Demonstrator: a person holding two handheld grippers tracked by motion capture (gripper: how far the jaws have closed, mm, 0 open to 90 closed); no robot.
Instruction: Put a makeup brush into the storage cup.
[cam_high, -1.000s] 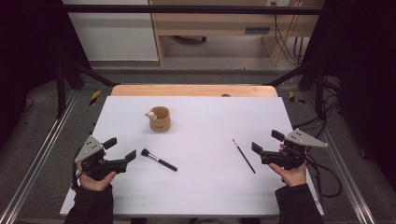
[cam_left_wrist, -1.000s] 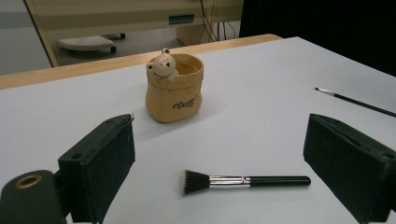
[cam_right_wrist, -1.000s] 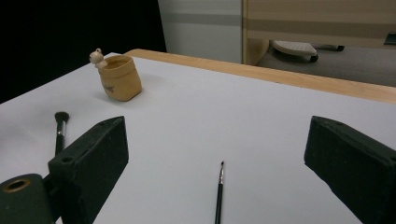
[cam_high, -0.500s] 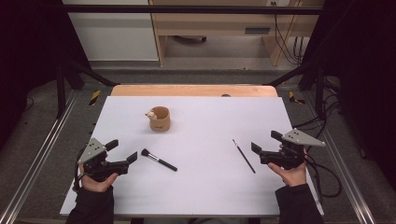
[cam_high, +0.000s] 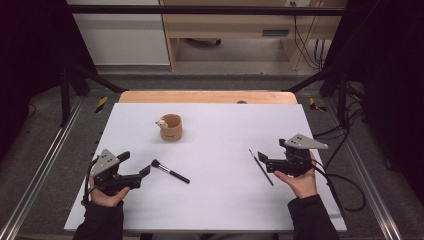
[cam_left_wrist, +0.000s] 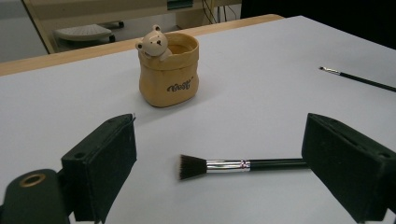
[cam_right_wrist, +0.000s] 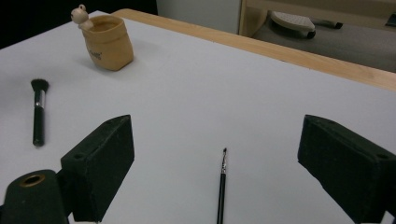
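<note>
Left claw (cam_high: 136, 174): we hold it low over the surface (cam_high: 220, 210) with its jaws spread wide and nothing between them.
Makeup brush (cam_high: 170, 171): it lies flat just ahead of the left claw, bristles toward us and slightly left, handle running off to the right; in the left gripper view (cam_left_wrist: 233, 164) it sits between the two jaws but farther out, untouched.
Bear cup (cam_high: 170, 127): it stands upright well beyond the left claw, a little to its right, with nothing showing above its rim.
Thin brush (cam_high: 261, 167): it lies flat just left of the right claw in the high view; in the right gripper view (cam_right_wrist: 221, 186) it runs straight out between the jaws, tip pointing away.
Right claw (cam_high: 264, 160): we hold it wide too, empty, close over the surface.
Done so far: by our reading nothing yet; both brushes are on the surface and neither is gripped.
Left to do: we judge each claw must close on its brush, lift it and carry it to the bear cup.
</note>
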